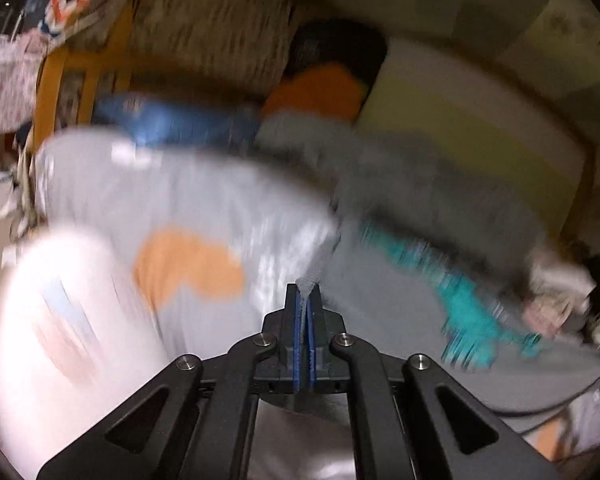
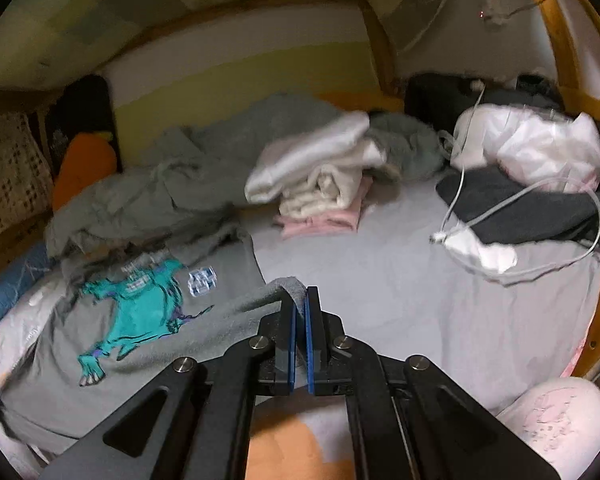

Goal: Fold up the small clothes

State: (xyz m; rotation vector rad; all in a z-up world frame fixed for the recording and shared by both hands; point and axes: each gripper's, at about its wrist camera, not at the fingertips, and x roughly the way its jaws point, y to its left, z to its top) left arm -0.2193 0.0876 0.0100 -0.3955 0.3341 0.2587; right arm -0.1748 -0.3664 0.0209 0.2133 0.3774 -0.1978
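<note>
A grey shirt [image 2: 148, 352] with a teal monster print [image 2: 140, 304] lies on the pale bed sheet [image 2: 420, 304]. My right gripper [image 2: 301, 300] is shut on a raised fold of the shirt's edge, which curls over the blue pads. The left wrist view is blurred. There my left gripper [image 1: 307, 294] is shut on a thin peak of the grey shirt [image 1: 380, 300], with the teal print [image 1: 468, 304] off to its right. The cloth is pulled up from the bed at both grips.
A stack of folded white and pink clothes [image 2: 320, 188] sits mid-bed beside a rumpled grey blanket [image 2: 172, 184]. A white cable and charger [image 2: 476, 248], dark cloth [image 2: 520, 208] and a white bag [image 2: 540, 148] lie right. A wooden bed frame [image 2: 380, 52] rims the mattress.
</note>
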